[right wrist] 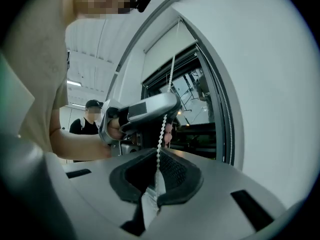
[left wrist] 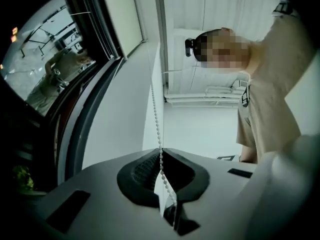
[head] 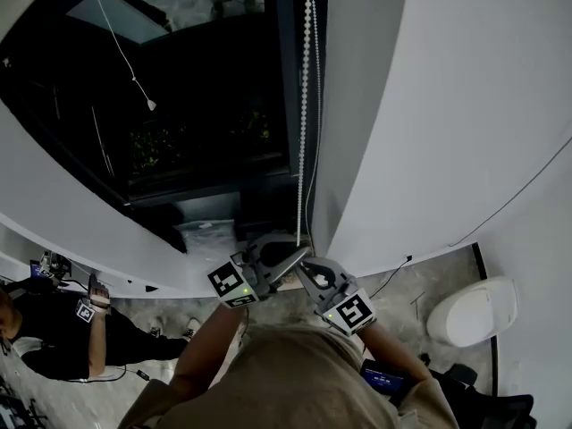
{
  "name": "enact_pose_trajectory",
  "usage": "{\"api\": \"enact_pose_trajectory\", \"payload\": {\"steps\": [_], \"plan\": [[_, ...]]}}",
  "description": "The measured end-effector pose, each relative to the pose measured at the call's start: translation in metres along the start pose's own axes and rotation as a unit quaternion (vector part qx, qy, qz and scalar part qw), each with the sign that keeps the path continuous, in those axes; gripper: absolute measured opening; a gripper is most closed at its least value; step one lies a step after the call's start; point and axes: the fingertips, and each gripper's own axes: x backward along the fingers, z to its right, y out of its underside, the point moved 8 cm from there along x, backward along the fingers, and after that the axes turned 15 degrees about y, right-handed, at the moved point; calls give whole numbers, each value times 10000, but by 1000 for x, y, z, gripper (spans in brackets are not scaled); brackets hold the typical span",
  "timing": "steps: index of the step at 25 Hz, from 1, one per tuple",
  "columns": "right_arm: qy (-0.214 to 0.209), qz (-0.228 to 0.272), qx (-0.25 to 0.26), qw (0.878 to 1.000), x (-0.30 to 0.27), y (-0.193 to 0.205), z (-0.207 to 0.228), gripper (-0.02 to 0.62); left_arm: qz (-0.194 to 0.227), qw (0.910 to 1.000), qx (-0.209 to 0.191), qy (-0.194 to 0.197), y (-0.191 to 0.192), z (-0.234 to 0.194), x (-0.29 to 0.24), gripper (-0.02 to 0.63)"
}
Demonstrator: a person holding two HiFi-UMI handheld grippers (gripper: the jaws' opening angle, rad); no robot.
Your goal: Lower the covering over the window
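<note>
Head view: I'm holding my left gripper and right gripper tip to tip near me, at the foot of the bead chain, which is hanging just right of the dark window.

Left gripper view: my fingers are pinching the bead chain as it's running up along the white wall.

Right gripper view: my fingers are clamping that chain too, just below the left gripper.

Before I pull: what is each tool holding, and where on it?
Both pinch the chain at its lower stretch: left tool above, right tool just under it, jaws shut on the beads.
</note>
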Motion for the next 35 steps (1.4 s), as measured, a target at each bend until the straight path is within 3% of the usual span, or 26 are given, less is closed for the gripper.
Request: {"api": "enact_pose_trajectory", "payload": {"steps": [2, 5, 9, 12, 13, 14, 18, 19, 21, 22, 25, 29, 31, 32, 33, 34, 35], "plan": [[-35, 92, 145, 9998, 5, -3, 4, 18, -44, 9997, -137, -196, -1, -1, 6, 21], [15, 125, -74, 9999, 10, -12, 13, 132, -73, 9986, -295, -434, -2, -4, 20, 21], [39, 473, -363, 9982, 9, -42, 13, 138, -480, 9977, -311, -364, 21, 5, 25, 21], [114, 435, -156, 9989, 1, -50, 10, 137, -793, 9967, -36, -165, 55, 18, 17, 21], [179, 326, -101, 9993, -3, -48, 11, 119, -844, 9964, 52, -111, 64, 22, 16, 21], [213, 215, -43, 9995, -6, -46, 11, 59, -902, 9958, 122, -82, 71, 25, 16, 21], [280, 126, -175, 9994, -8, -39, 10, 9, -1044, 9932, 510, 60, 73, 31, 21, 21], [319, 125, -290, 9990, -7, -35, 13, 8, -975, 9927, 676, 220, 71, 30, 25, 24], [292, -70, -485, 9984, -8, -19, 17, 8, -563, 9937, 913, 332, 61, 24, 43, 156], [222, -304, -536, 9979, -9, -7, 16, 8, -323, 9950, 920, 220, 51, 19, 51, 156], [-26, -882, -580, 9944, -10, 23, 6, 8, -150, 9983, 550, -126, 17, 6, 49, 156], [-155, -883, -381, 9952, -9, 20, -4, 8, -504, 9985, 140, -133, 0, -5, 20, 146], [-131, -839, -343, 9958, -7, 21, -4, 8, -571, 9981, 105, -201, 4, -4, 16, 21], [-94, -720, -304, 9969, -6, 20, -2, 8, -572, 9979, 94, -293, 5, -3, 16, 17], [-26, -513, -294, 9982, -4, 16, 1, 21, -615, 9972, 50, -420, 6, -3, 17, 17], [74, -264, -363, 9990, -2, 11, 6, 162, -716, 9959, -7, -549, 8, -2, 18, 17], [184, -30, -491, 9986, 0, 5, 11, 219, -855, 9943, -35, -640, 13, -1, 20, 17]]}}
